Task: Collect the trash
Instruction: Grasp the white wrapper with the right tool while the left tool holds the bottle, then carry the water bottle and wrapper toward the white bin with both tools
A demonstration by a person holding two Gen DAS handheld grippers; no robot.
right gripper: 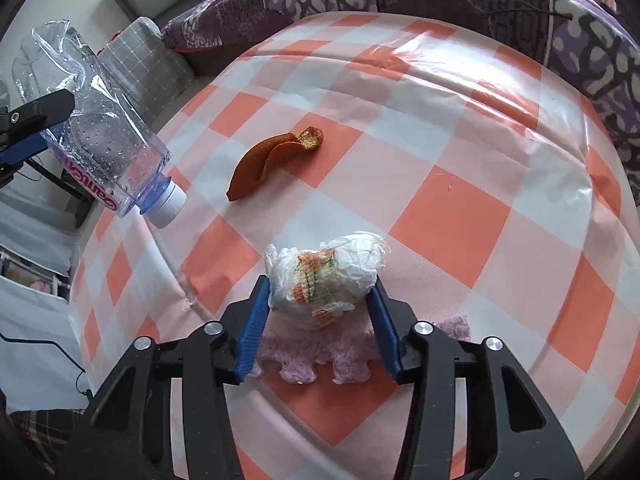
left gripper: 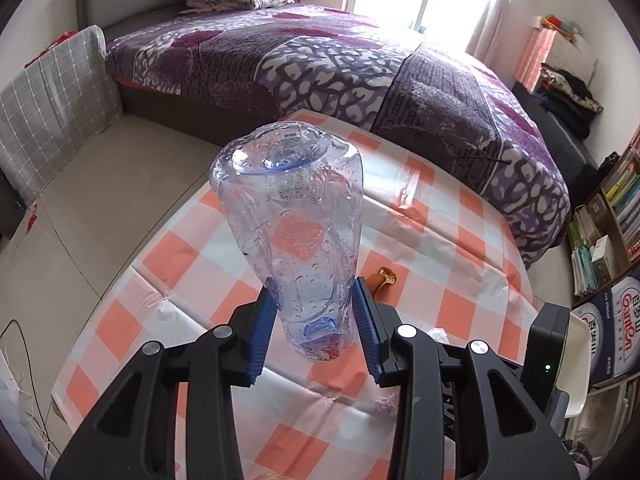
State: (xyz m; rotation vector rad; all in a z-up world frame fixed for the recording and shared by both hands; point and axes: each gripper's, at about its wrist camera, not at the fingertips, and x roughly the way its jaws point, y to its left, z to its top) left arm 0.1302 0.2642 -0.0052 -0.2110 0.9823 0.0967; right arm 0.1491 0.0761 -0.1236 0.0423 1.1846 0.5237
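My left gripper (left gripper: 314,298) is shut on a clear, crushed plastic bottle (left gripper: 292,216) and holds it above the checked tablecloth (left gripper: 440,232). In the right wrist view the bottle (right gripper: 100,136) hangs at the left, white cap down, with the left gripper's finger (right gripper: 40,110) on it. My right gripper (right gripper: 318,294) has its blue pads on both sides of a crumpled white tissue ball (right gripper: 324,276) with orange print, on the table. An orange peel (right gripper: 268,160) lies further ahead; it also shows in the left wrist view (left gripper: 382,278).
A frayed pink cloth scrap (right gripper: 312,356) lies under the right gripper. A bed with a purple quilt (left gripper: 320,60) borders the table's far side. A bookshelf (left gripper: 612,216) and boxes stand at the right. A grey checked cushion (left gripper: 52,100) stands at the left by the floor.
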